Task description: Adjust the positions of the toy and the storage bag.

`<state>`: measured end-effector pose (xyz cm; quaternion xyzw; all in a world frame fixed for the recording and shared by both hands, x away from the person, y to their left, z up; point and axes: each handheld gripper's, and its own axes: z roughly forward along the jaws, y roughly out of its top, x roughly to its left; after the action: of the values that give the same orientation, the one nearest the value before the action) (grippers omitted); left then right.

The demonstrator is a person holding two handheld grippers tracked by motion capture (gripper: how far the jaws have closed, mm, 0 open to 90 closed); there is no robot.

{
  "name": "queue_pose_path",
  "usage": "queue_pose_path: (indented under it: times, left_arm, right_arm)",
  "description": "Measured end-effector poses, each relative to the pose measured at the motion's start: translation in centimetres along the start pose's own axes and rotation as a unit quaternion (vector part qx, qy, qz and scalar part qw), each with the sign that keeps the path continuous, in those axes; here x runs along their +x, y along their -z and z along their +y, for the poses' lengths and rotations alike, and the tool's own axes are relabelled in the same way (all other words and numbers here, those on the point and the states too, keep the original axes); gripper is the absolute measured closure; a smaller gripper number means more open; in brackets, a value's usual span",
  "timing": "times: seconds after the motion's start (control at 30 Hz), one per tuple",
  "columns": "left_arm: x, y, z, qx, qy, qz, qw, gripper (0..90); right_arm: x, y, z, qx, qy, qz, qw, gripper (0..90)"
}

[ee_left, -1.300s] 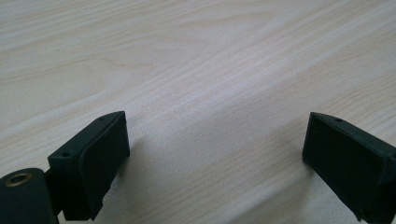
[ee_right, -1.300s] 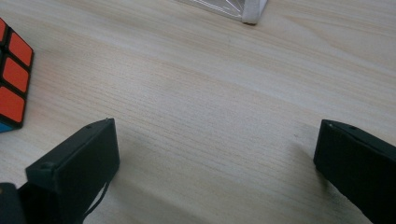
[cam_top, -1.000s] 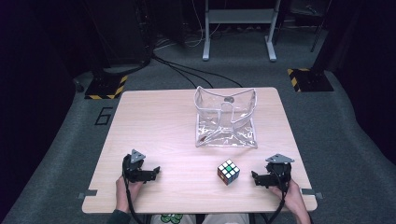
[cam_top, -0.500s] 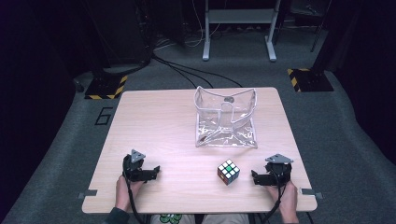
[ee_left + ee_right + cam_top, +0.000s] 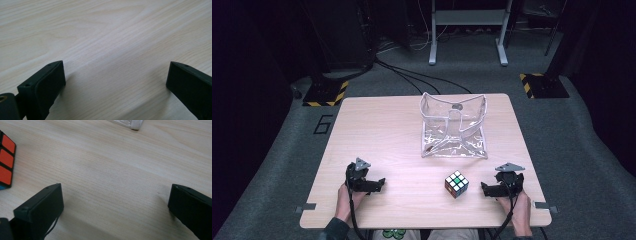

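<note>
Near the front left corner of the bench (image 5: 377, 125), the left tool (image 5: 379, 184) rests low on the wood, held by a hand coming in over the near edge. Its own view shows the two black jaws spread wide apart — nothing but bare pale grain between them, nothing gripped.

Further right, close to the front edge and a little right of the middle, sits the puzzle cube (image 5: 456, 184), flat on the bench with its top face a mix of white, green and darker tiles. In the right gripper view an orange side of the cube (image 5: 5, 160) shows at the left border, just beyond the left-hand jaw and not touching it.

Behind the cube, toward the back edge, a clear plastic pouch (image 5: 454, 127) stands open on the bench, well apart from both tools.

By the front right corner the right tool (image 5: 483, 188) lies low on the wood, near the cube and pointing at it — jaws wide open, holding nothing, only bench surface between them.
</note>
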<state>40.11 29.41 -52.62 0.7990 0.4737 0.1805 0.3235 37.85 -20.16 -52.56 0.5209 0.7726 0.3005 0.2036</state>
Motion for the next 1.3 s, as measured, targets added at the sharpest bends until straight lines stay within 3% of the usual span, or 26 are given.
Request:
queue_pose_path:
  times: [0.17, 0.37, 0.6, 0.8, 1.13, 1.3]
  left_arm:
    - [-0.1, -0.3, 0.9, 0.002, 0.008, -0.029, 0.9996, 1.7]
    - [-0.4, -0.3, 2.0, 0.001, -0.01, -0.036, 0.9993, 1.1]
    - [-0.1, -0.1, 3.0, -0.008, 0.003, -0.047, 0.9988, 1.1]
    - [0.1, 0.1, 4.0, -0.005, -0.007, -0.049, 0.9988, 1.4]
    - [0.1, 0.0, 5.6, -0.012, -0.001, -0.062, 0.998, 2.4]
    - [-0.1, 0.0, 6.9, -0.008, -0.013, -0.071, 0.9974, 2.6]
  right_arm:
    - [-0.1, 0.1, 0.3, 0.006, -0.005, 0.004, 1.0, 0.0]
    - [-0.2, 0.7, 1.0, 0.003, 0.003, 0.01, 0.9999, 0.0]
    - [0.1, 1.5, 2.4, 0.0, 0.001, 0.02, 0.9998, 0.0]
    - [0.2, 2.2, 3.5, -0.005, 0.005, 0.023, 0.9997, 0.0]
    - [0.2, 2.9, 4.8, -0.008, 0.01, 0.025, 0.9996, 0.0]
    - [0.0, 3.4, 5.7, -0.011, 0.014, 0.031, 0.9993, 0.0]
